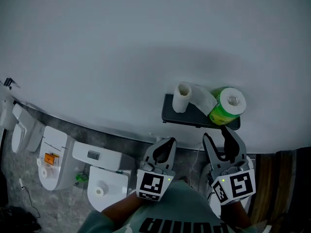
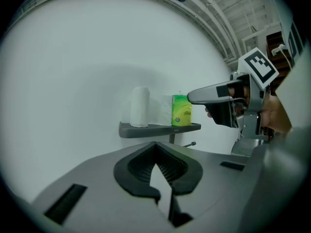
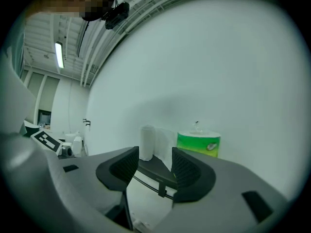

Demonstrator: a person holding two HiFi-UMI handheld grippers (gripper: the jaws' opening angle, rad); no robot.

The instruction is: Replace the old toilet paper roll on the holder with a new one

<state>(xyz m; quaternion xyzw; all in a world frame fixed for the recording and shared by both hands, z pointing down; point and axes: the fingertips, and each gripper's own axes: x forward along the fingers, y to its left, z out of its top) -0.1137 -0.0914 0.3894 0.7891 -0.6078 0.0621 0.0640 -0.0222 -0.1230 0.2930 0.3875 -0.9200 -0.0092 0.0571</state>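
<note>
Where the holder (image 1: 194,119) (image 2: 155,128) (image 3: 156,169) is fixed to the wall (image 1: 121,42), you have both rolls standing on end on its dark shelf plate. The old roll (image 1: 182,97) (image 2: 140,106) (image 3: 146,142), thin and white, stands at the left end of the holder. A loose sheet (image 1: 205,100) trails from it along the holder towards the new roll (image 1: 227,106) (image 2: 181,110) (image 3: 198,143). The new roll, in a green wrapper, stands at the right end of the holder. A thin bar (image 3: 146,182) runs under the holder.

You hold both grippers in front of the holder, clear of it and of both rolls.

- The left gripper (image 1: 169,142) (image 2: 156,149) sits below the holder's left end in the head view. Its jaws meet at the tips, and nothing is between them.
- The right gripper (image 1: 215,132) (image 2: 194,96) (image 3: 154,164) sits below the holder's right end, under the new roll. Its jaws stand partly apart and grip nothing. Through their gap you see the holder's front edge and the old roll, both well beyond the jaw tips.

Below and to the left of the holder, in the head view, white toilets (image 1: 104,178) stand in a row on the grey floor (image 1: 19,188).
</note>
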